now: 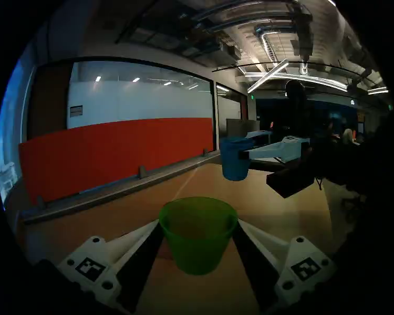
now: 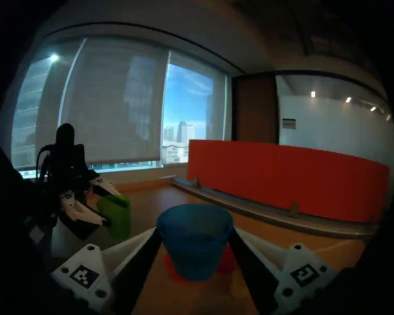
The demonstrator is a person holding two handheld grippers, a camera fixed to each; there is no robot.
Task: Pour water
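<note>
While both cups are held upright, no pouring is under way yet. The green cup (image 1: 198, 236) is gripped by the left gripper (image 1: 198, 227), the jaws drawn in to the cup's width and pressed on its walls, low over the tabletop (image 1: 260, 202). The blue cup (image 2: 195, 242) is clamped the same way by the right gripper (image 2: 195, 233), and a red patch (image 2: 226, 261) is seen directly under it. Whether that cup is resting on the patch or raised off it cannot be told. No water level can be made out in either cup.

Now the relation that matters. From the left gripper view, the blue cup is found ahead and a little to the right, apparently carried higher than the green rim, with open tabletop between the two. From the right gripper view, the green cup is placed ahead and to the left.

If blue is judged to be the pourer, the gap must be closed first. Its lip would be brought over the green mouth, then tipped leftward, while green is kept level.
</note>
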